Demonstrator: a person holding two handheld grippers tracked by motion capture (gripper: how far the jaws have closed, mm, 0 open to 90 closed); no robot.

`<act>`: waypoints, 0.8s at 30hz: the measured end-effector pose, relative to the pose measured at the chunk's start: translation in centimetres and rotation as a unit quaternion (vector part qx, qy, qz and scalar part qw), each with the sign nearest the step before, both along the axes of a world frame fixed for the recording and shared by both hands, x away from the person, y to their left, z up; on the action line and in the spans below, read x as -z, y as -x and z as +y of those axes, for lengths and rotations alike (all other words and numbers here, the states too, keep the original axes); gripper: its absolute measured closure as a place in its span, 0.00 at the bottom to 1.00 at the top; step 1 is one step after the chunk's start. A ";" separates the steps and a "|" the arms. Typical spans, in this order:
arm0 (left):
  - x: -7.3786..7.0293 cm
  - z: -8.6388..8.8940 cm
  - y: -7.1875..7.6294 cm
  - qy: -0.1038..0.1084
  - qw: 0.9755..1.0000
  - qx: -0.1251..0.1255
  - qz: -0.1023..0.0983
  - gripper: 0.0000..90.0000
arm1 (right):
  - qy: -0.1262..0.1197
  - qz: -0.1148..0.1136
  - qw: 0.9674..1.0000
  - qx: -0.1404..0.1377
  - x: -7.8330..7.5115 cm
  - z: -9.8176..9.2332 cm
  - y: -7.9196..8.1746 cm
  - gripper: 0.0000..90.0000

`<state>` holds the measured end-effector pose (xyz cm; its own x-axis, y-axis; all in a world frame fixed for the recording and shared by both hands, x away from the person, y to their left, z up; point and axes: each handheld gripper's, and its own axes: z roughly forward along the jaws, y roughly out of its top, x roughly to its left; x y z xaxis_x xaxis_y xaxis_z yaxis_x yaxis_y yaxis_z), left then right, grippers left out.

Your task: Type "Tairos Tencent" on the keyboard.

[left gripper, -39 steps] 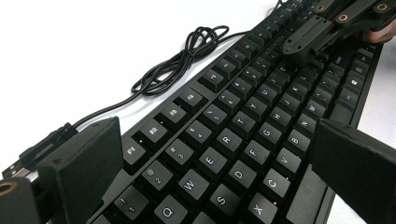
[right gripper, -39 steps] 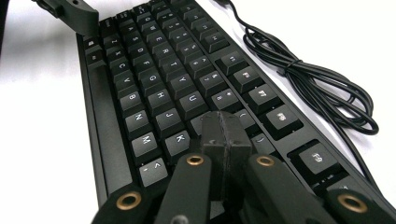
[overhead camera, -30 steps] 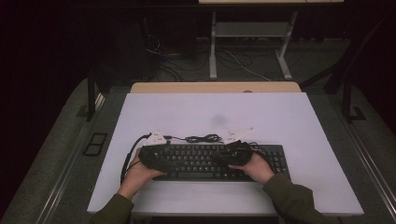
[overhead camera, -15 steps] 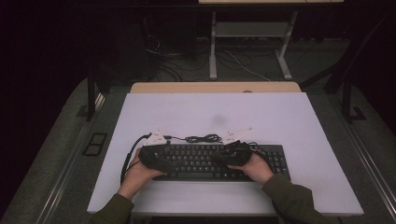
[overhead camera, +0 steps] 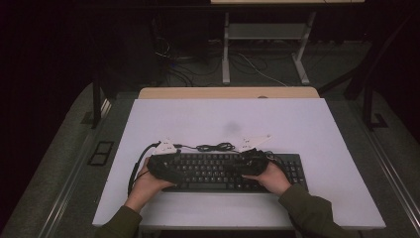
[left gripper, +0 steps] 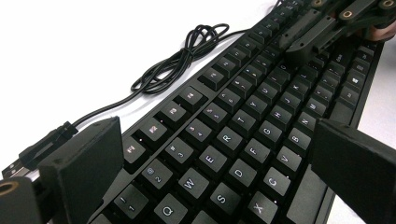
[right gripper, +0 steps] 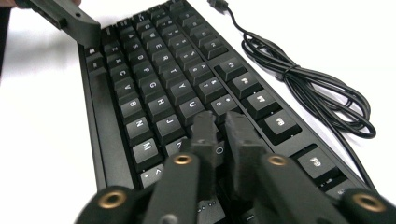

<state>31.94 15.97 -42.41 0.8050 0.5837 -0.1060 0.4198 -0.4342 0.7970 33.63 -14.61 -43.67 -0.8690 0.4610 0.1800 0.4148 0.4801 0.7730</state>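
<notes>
Black plastic keyboard (overhead camera: 225, 171) near table's (overhead camera: 327, 144) front edge. Left gripper (left gripper: 219, 154) wide open, straddling it; right gripper (right gripper: 218, 126) nearly closed, just parting, empty. No lift yet.

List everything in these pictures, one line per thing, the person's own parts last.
keyboard: one, black, near edge of the table.
keyboard cable: one, black, coiled just beyond the keyboard.
table: one, white top, centre.
second table: one, pale legs, behind.
left claw: one, black, jaws wide apart astride the keyboard's left end.
right claw: one, black, jaws close together over the keys, nothing held.
sleeves: two, olive, bottom edge.
</notes>
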 end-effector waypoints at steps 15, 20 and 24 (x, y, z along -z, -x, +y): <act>-0.2 -0.3 0.3 0.004 1.000 0.005 -0.004 0.06 | -0.031 -0.007 0.999 0.014 0.0 -0.7 -0.1 0.32; -0.4 -0.1 0.5 0.010 1.000 0.002 -0.006 0.08 | -0.038 -0.016 0.999 0.026 0.1 -0.8 -0.2 0.24; -0.5 0.3 0.6 0.015 1.000 -0.004 -0.009 0.14 | -0.044 -0.017 0.999 0.027 0.0 -0.9 -0.3 0.23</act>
